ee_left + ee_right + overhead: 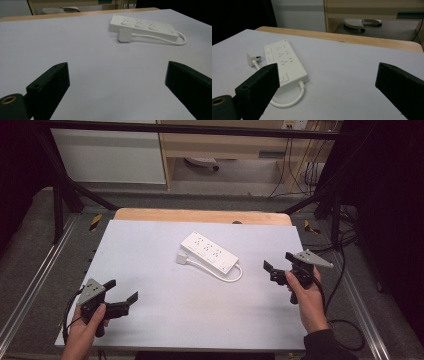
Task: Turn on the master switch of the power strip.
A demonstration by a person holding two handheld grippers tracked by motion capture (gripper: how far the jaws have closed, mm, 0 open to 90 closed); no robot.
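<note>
Black two-jaw grippers (pixel 121 295) (pixel 281 263); grey triangular plates; black cables; dark sleeve (pixel 325 345)

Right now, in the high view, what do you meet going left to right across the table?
Left gripper, open, near the front left corner → plug → white power strip → looped cable end → right gripper, open, near the right edge.

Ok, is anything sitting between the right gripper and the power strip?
Nothing visible. The power strip lies mid-table with its plug and looped cord beside it, and only bare white tabletop separates it from the open right gripper.
</note>
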